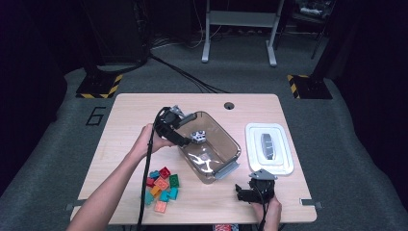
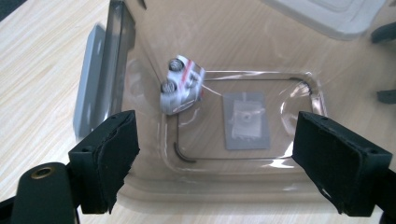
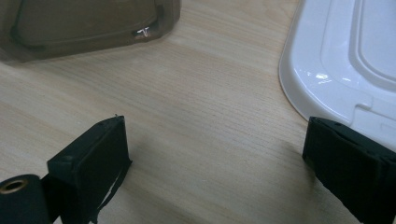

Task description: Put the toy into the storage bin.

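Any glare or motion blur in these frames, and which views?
Left gripper view: the toy car in the clear bin is smeared by motion blur, with glare streaks along the bin's floor. Right gripper view: sharp, small highlights on the white lid. High view: room dark beyond the evenly lit table.

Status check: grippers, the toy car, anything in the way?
Left gripper open over the bin. Toy car loose in bin, tilted against its wall. Right gripper open on the table, beside lid. Nothing in the way.
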Demonstrator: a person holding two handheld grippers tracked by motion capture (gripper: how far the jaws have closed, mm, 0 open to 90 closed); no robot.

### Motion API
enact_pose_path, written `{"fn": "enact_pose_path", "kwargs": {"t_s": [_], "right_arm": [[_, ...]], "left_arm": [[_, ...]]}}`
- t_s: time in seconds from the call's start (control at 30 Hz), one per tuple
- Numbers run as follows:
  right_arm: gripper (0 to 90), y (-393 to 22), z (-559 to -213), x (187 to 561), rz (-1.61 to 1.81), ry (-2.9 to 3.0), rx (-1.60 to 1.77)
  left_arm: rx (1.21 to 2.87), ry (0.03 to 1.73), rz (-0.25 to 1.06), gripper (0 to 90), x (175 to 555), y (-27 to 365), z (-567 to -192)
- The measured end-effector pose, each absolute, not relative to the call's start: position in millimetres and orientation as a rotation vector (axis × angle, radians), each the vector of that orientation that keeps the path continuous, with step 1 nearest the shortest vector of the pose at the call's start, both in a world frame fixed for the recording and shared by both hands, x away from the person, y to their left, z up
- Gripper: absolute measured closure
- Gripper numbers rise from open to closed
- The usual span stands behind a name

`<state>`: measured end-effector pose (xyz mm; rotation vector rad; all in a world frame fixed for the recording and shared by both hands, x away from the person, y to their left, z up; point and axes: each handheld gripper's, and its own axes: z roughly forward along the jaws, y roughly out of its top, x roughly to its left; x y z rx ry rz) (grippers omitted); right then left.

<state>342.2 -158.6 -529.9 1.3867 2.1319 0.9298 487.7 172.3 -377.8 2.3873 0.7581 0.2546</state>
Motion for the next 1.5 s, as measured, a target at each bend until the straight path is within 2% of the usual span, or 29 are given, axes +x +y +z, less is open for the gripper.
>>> {"fn": "enact_pose_path", "kwargs": {"t_s": [0.4,0.67,1.07,1.5], "right_arm": [[6.1,-158.7,-529.9,342.2,0.93,2.132,1.386],[6.1,-158.7,-529.9,342.2,0.93,2.132,1.387],[6.1,-158.6,-529.9,342.2,0.93,2.132,1.387],[6.2,-158.9,-529.9,342.5,0.928,2.128,1.388]], "left_arm": [[2.321,0.796,0.293,5.4,471.6,201.7,-366.4],[2.296,0.835,0.336,0.6,453.6,229.6,-372.5],[2.255,0.916,0.335,0.0,436.4,272.8,-406.0],[2.217,0.968,0.374,0.0,416.2,288.7,-444.4]]}}
